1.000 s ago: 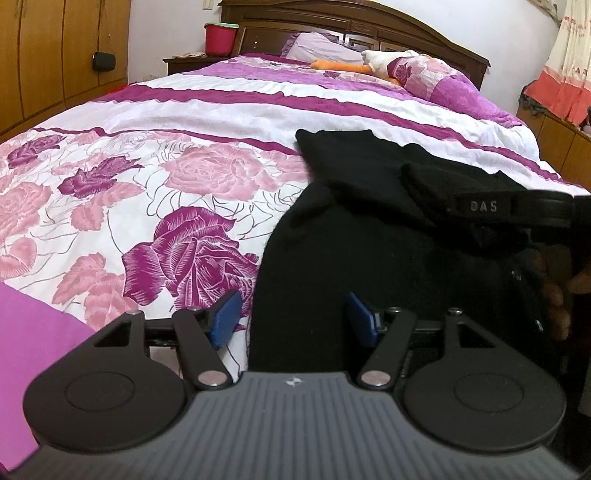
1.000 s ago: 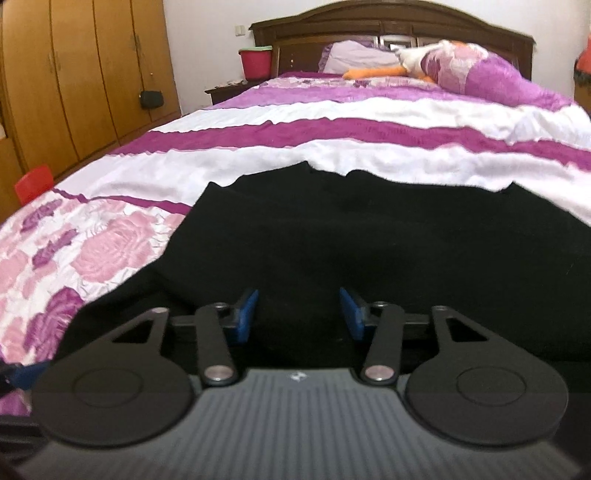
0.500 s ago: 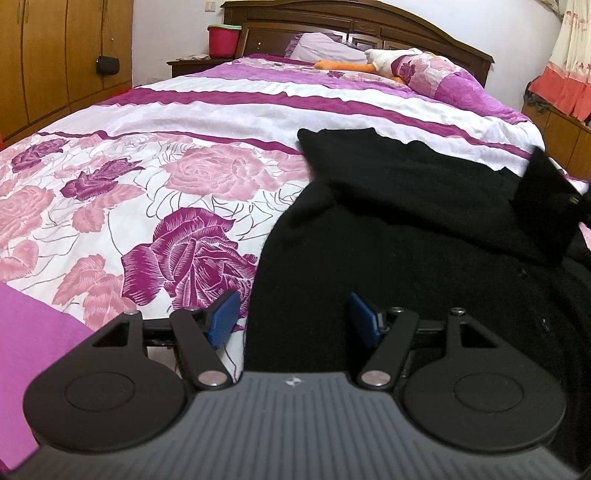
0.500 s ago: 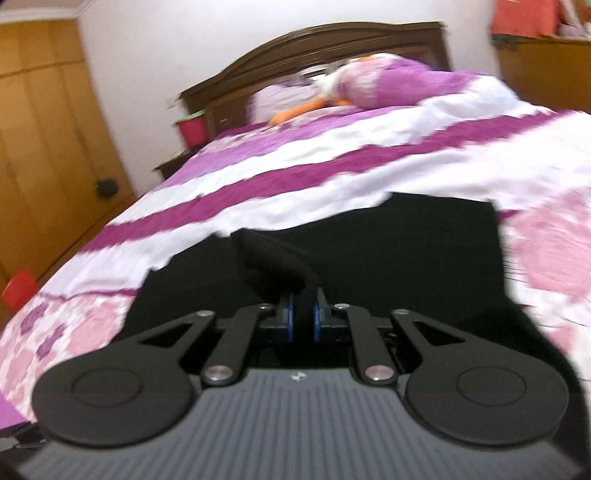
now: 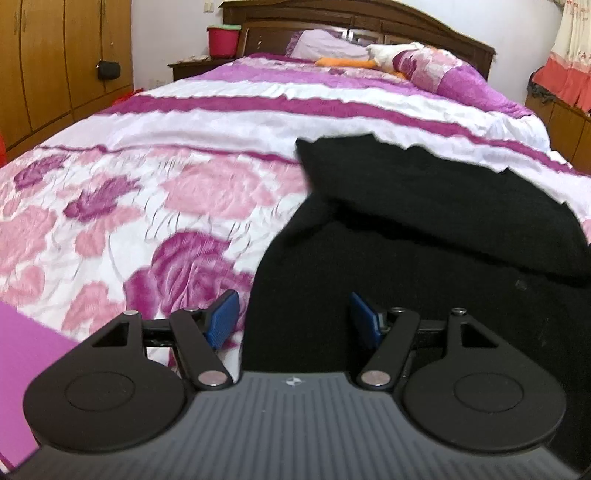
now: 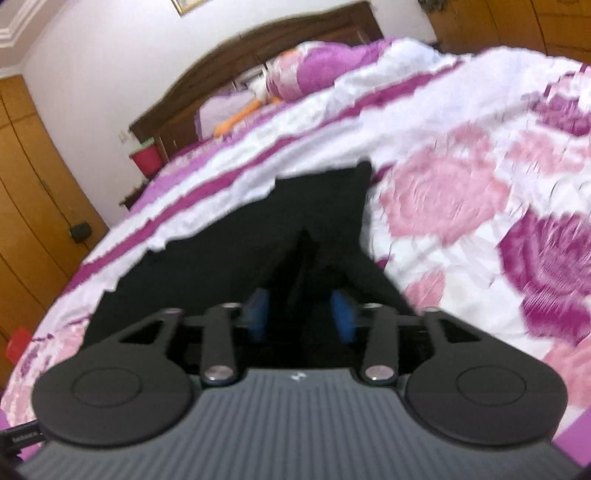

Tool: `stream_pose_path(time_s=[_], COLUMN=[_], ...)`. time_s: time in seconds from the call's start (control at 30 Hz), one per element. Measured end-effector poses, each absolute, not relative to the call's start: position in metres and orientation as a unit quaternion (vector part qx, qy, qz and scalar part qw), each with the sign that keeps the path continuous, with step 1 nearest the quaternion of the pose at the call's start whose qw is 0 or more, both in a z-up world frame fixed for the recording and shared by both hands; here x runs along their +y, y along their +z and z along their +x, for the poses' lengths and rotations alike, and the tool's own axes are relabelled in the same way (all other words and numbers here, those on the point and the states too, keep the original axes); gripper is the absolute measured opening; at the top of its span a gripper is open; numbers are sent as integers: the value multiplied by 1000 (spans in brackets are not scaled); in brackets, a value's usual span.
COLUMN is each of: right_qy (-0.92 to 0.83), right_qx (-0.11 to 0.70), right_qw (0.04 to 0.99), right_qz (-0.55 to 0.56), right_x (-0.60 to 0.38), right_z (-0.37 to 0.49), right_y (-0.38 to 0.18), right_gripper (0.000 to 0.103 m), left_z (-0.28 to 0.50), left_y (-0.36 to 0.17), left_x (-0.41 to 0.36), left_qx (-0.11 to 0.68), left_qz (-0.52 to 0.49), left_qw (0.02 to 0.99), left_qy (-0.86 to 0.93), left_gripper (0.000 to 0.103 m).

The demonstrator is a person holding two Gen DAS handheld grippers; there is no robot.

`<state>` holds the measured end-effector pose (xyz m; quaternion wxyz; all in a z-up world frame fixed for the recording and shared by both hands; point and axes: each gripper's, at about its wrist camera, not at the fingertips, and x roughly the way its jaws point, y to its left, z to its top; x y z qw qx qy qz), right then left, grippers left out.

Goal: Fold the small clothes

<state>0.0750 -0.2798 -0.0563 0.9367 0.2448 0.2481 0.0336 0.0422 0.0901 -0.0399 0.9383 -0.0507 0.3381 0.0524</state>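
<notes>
A black garment lies spread on the floral bedspread, with a folded layer on its far part. My left gripper is open and empty, low over the garment's near left edge. In the right wrist view the garment runs forward from my right gripper. The jaws stand apart, with a ridge of black cloth between the blue pads. The view is tilted and blurred.
Pillows and an orange thing lie at the bed's head by the wooden headboard. A red bucket stands on the nightstand. Wooden wardrobes line the left wall. A cabinet is at the right.
My right gripper shut on a fold of the garment, carried it to the right, and now its jaws stand apart. Its view has tilted. The left gripper barely moved.
</notes>
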Motion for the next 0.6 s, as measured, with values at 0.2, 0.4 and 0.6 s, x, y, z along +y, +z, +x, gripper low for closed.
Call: stream_pose_path(time_s=[0.2,0.4,0.6], right_qy=[69,64,78], right_qx=[223,275,270], right_qw=[944,940,941], right_qz=[234,193,186], right_x=[-286,-268,-263], right_z=[96,136,139], right_y=[-41,-63,-67], right_gripper=[54,52,13], left_z=[68,107,150], left_y=[-16,-11,-20], left_x=[75,55,40], left_qx=[311,290,273], left_qz=[-51,-37,-36], left_qw=[949,956,961], left_qy=[13,-2,4], left_gripper=[72,72,72])
